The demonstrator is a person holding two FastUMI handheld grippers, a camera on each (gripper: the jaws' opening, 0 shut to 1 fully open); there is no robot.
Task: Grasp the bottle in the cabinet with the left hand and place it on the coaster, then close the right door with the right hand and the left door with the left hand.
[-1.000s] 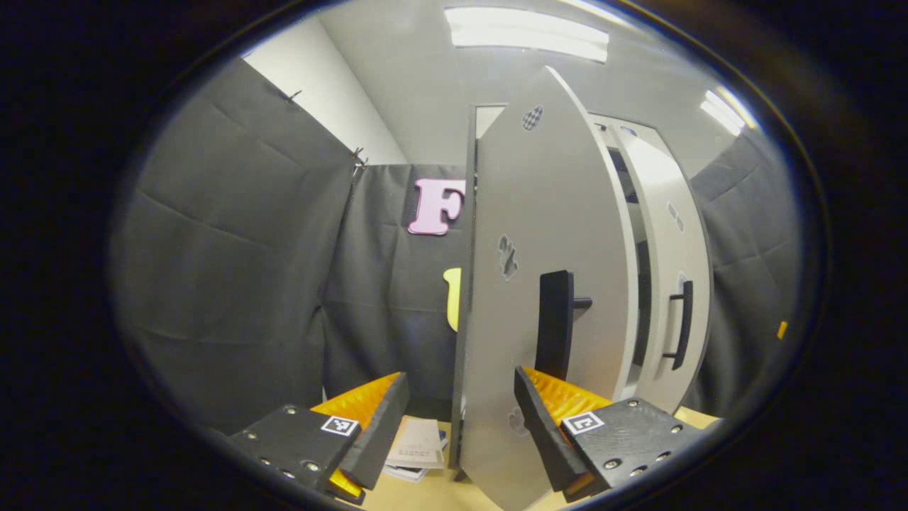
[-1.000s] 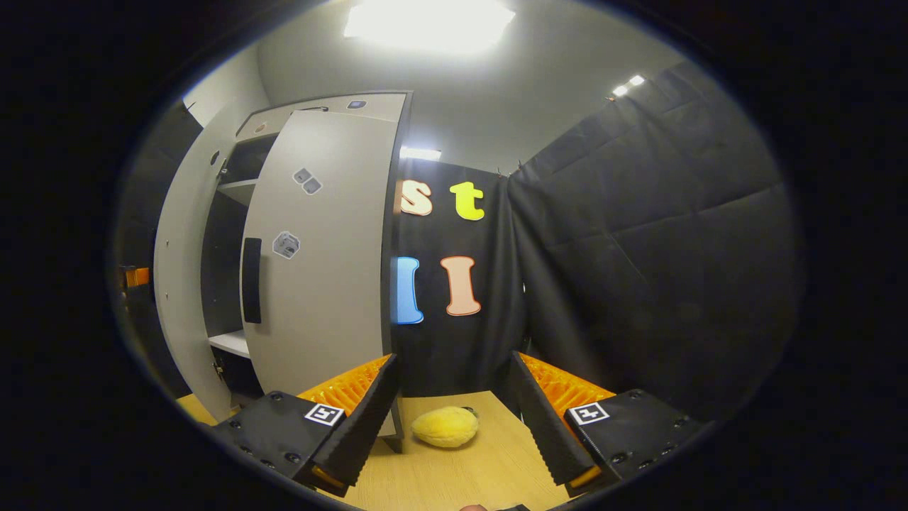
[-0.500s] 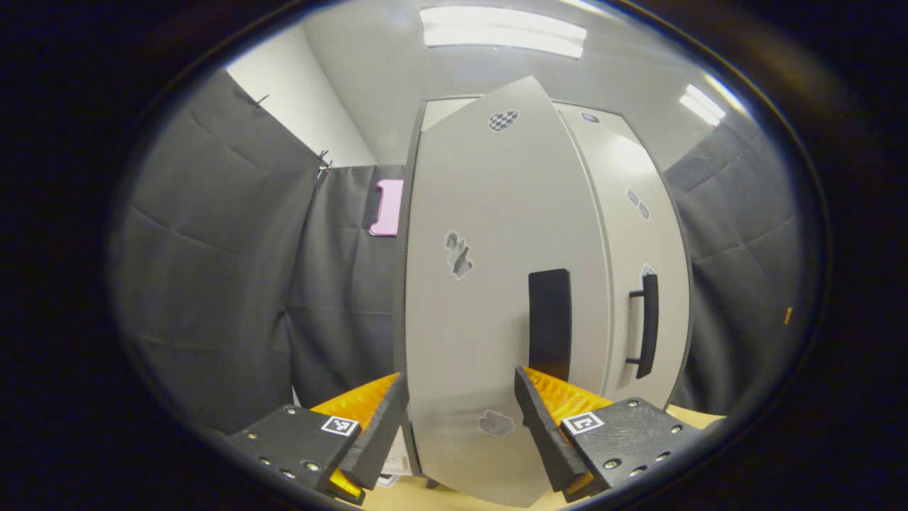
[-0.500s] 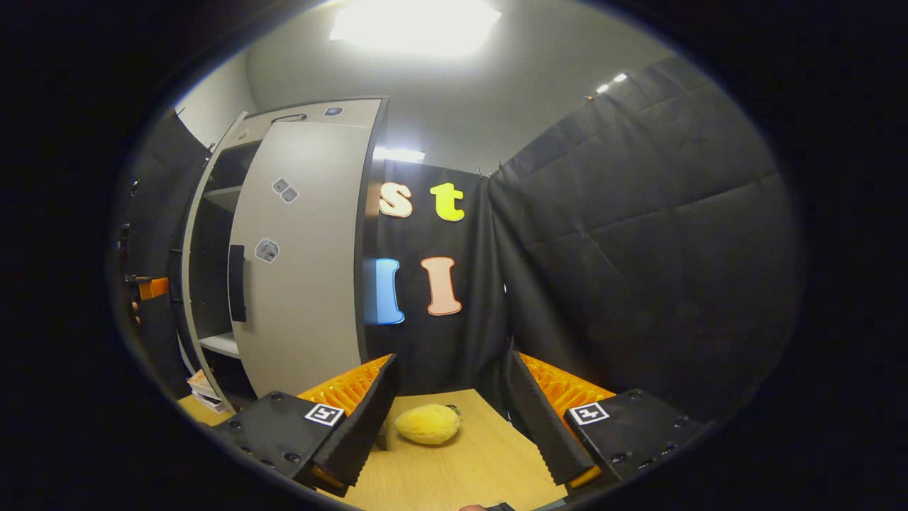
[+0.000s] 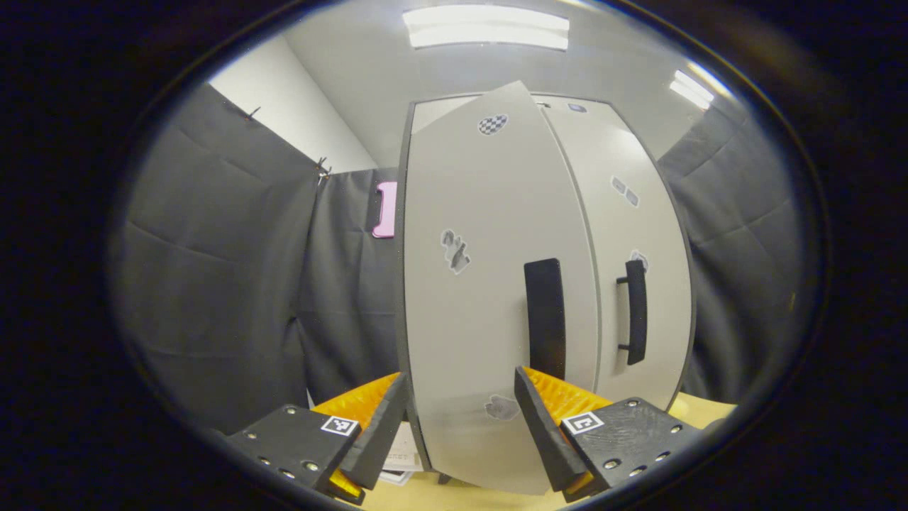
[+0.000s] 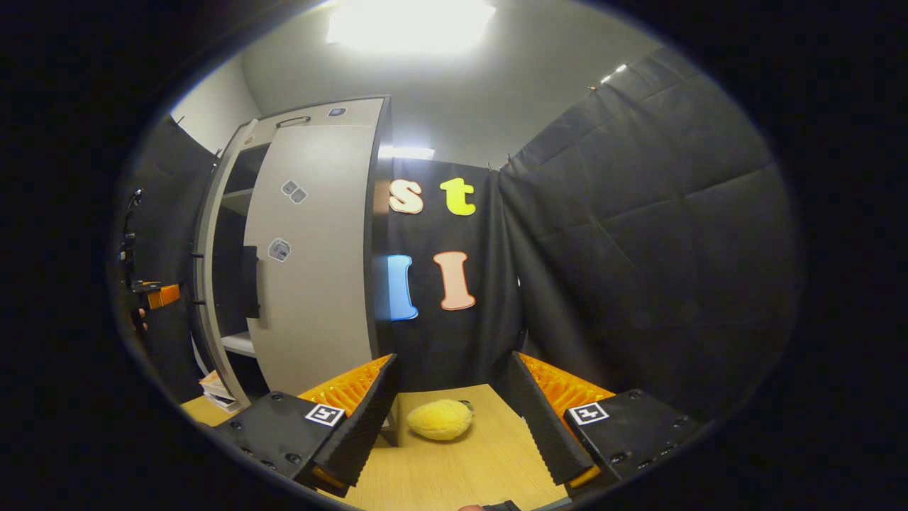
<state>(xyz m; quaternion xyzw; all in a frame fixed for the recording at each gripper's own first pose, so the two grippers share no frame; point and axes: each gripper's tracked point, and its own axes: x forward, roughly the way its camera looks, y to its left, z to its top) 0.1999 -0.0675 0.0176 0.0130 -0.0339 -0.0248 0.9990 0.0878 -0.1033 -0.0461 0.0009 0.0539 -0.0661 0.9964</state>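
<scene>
Left gripper [image 5: 461, 419] has its fingers spread wide, nothing between them, and points at the cabinet's left door [image 5: 482, 298], which fills the space just ahead of the fingertips; whether a finger touches the panel cannot be told. That door's black handle [image 5: 545, 318] stands upright just above the right-hand finger. Beside it the right door [image 5: 642, 234] looks flush with the cabinet, its own black handle [image 5: 636, 311] upright. In the right gripper view the left door [image 6: 206, 284] is seen edge-on, ajar, with dark shelves behind it. Right gripper [image 6: 450, 415] is likewise spread and holds nothing, hovering over the wooden table [image 6: 461, 475], where a yellow lemon-like toy [image 6: 440, 419] lies between its fingers, farther off.
</scene>
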